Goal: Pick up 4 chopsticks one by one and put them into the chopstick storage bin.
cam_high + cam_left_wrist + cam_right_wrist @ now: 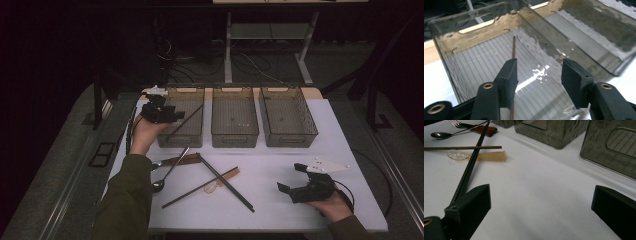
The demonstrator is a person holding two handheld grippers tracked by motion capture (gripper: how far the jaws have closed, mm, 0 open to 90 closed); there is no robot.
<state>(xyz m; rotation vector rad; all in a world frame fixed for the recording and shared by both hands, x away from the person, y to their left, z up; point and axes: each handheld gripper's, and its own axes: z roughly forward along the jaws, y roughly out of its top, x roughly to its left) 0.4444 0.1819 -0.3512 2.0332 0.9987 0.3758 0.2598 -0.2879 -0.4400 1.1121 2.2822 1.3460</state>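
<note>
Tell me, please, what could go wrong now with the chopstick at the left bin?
1. The brown chopstick leans on the left bin wall; it might tip out, since the left gripper stands open beside it.
2. The left gripper hangs close above the bin's rim and could knock the bin.

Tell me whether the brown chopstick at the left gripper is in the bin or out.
In. The brown chopstick lies slanted inside the left bin, and the left gripper hangs above it with jaws apart, pads off it.
</note>
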